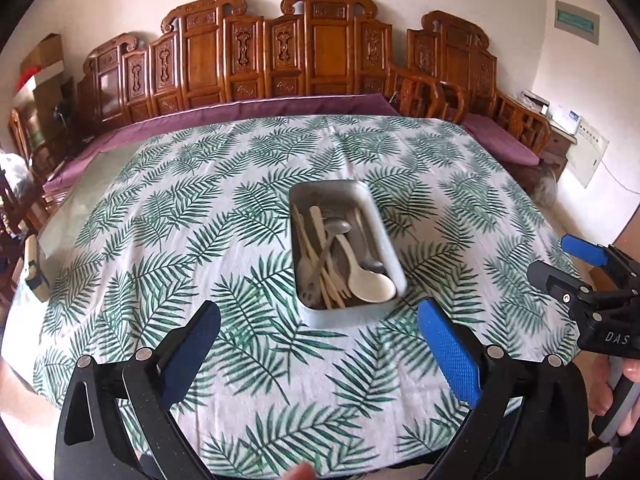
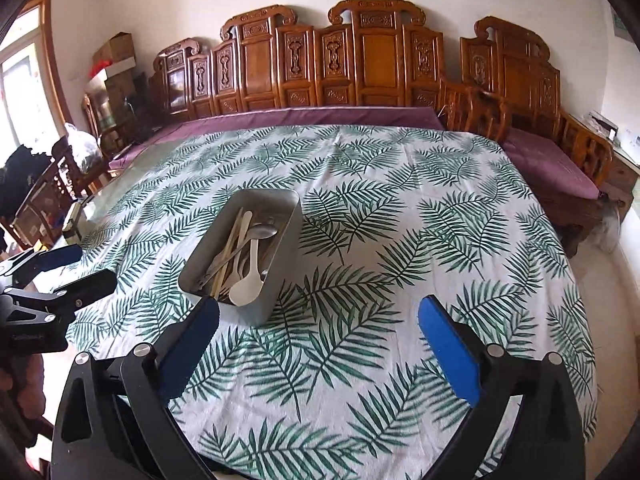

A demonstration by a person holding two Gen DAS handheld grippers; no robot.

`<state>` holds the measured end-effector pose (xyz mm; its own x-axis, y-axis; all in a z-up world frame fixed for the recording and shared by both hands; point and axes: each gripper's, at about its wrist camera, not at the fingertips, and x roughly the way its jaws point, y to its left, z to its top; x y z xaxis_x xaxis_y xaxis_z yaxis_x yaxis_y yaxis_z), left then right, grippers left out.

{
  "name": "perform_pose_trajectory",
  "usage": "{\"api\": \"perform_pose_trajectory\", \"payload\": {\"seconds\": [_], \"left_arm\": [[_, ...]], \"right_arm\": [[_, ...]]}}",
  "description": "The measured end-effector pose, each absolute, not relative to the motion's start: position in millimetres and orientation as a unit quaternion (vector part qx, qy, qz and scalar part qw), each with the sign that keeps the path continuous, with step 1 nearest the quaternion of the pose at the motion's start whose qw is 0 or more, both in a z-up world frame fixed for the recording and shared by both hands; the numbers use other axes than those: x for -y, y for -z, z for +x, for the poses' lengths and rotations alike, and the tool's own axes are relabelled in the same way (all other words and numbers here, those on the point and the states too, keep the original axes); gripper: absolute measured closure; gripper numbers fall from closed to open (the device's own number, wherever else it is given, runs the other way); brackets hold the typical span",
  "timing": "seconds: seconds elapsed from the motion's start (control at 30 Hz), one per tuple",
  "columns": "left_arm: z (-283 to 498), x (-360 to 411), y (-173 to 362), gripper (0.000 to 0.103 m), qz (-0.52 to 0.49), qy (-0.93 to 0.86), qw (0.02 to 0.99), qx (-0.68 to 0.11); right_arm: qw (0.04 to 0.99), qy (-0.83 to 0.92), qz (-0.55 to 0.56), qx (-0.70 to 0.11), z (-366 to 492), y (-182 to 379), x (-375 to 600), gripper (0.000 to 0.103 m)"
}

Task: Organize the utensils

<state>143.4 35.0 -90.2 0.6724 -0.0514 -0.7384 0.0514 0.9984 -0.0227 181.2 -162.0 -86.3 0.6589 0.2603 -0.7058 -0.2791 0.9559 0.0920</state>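
A grey metal tray stands on the leaf-print tablecloth. Inside it lie a white spoon, a metal spoon and several pale wooden forks and sticks, all mixed together. My left gripper hangs open above the cloth just short of the tray's near end, with nothing between its fingers. My right gripper is open too, empty, to the right of the tray's near corner. Each gripper shows at the edge of the other's view.
A carved wooden bench with a purple cushion runs behind the table. Wooden chairs and boxes stand at the left. A small object sits on the table's left edge. A hand holds the right gripper's handle.
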Motion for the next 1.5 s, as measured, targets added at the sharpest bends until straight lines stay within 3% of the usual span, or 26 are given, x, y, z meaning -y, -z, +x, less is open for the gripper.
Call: {"api": "perform_pose_trajectory", "payload": {"seconds": [0.6, 1.13, 1.5], "left_arm": [[64.8, 4.8, 35.9, 0.008, 0.024, 0.028, 0.943, -0.332], [24.6, 3.7, -33.0, 0.008, 0.006, 0.019, 0.969, -0.246], [12.5, 0.2, -45.9, 0.008, -0.001, 0.010, 0.975, -0.221]], "right_arm": [[0.935, -0.132, 0.002, -0.328, 102.2, 43.5, 186.1, 0.003], [0.967, -0.129, 0.010, -0.219, 56.4, -43.0, 192.3, 0.003], [0.973, -0.121, 0.011, -0.197, 43.4, -58.7, 196.5, 0.003]]}}
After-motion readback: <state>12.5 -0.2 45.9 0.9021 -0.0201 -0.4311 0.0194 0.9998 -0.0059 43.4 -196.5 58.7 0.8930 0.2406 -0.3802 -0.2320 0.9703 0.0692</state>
